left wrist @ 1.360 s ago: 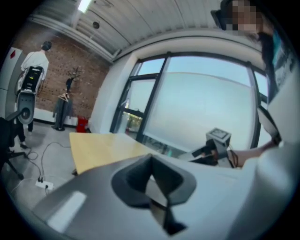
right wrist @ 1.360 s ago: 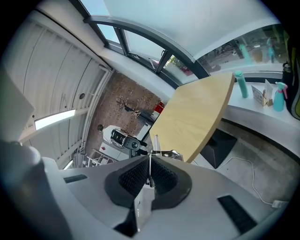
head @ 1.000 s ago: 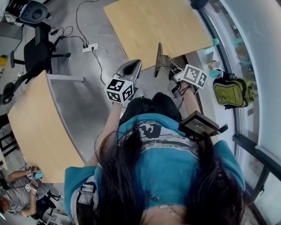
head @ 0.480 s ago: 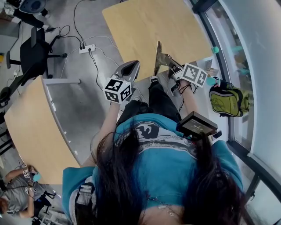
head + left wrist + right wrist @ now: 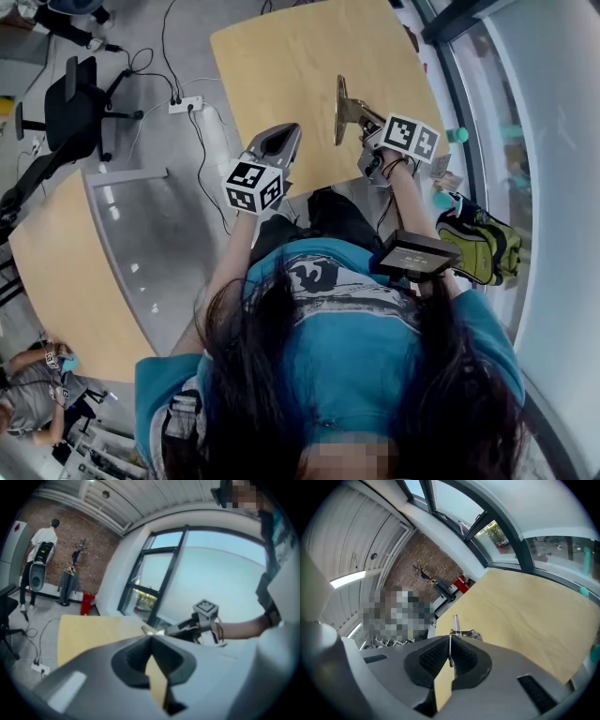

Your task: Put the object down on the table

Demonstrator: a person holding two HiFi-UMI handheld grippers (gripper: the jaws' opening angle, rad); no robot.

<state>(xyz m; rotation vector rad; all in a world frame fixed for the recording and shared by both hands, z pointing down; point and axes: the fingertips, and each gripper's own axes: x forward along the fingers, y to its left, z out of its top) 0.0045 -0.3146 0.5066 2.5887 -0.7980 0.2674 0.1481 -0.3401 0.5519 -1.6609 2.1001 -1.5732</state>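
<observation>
Wood table (image 5: 281, 56) lay far-centre, w/ a green backpack (image 5: 478, 246) on the floor at near right. Left gripper (image 5: 284, 139) hung over the table's near edge, jaws together, nothing btwn them. Right gripper (image 5: 364, 120), further right, was clamped on a thin metal object (image 5: 339, 103), held upright over the table's near-right part; contact w/ the top unclear.

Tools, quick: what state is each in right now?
Left tool: closed, empty.
Right tool: closed on a thin metal object.
</observation>
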